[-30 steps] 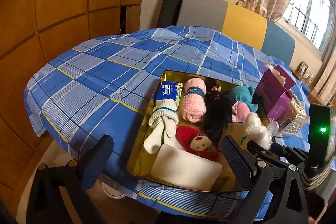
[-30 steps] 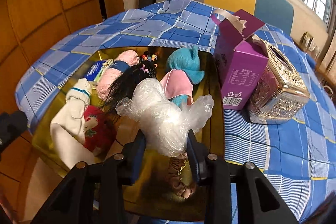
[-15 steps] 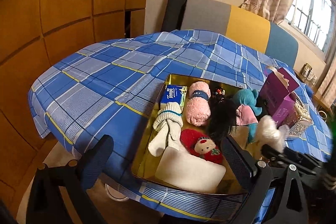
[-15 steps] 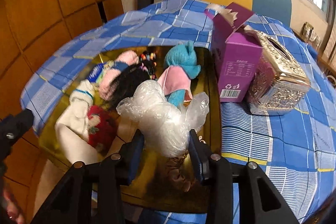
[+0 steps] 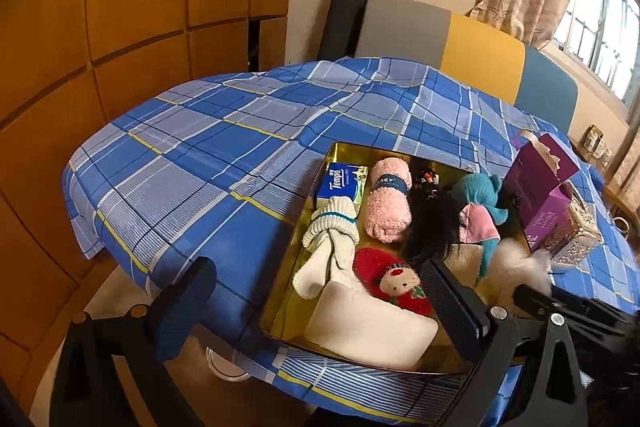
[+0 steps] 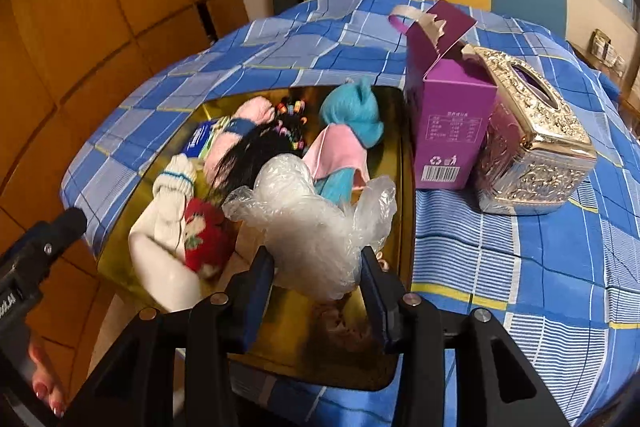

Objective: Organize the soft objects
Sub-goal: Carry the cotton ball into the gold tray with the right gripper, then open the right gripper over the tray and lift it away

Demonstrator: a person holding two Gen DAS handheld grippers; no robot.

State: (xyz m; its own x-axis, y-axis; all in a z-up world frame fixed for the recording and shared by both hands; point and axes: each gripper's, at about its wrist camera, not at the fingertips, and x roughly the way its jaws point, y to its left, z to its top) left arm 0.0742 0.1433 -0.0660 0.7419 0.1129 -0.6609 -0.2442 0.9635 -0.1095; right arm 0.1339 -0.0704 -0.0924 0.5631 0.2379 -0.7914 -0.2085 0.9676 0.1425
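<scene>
- Holding a crumpled clear plastic bag [image 6: 316, 223], the right claw [image 6: 318, 281] has the bag between its two pads over the near right part of the gold tray [image 6: 406, 187]
- Its jaws have just been opening a little with the bag between them; the pads look to be still touching the plastic, so I judge a release into the tray is starting, not finished
- Compared with a second ago the right claw sits slightly further back and higher, the bag clearer of the blue-and-pink doll [image 6: 348, 131]
- Spread wide and holding nothing, the left claw [image 5: 316, 301] hovers over the tray's near left corner
- Free tray floor lies only at the near edge under the bag; the purple carton [image 6: 450, 115] stands just beside the tray's right edge, so room on that side of the worktop [image 5: 192, 163] is tight
</scene>
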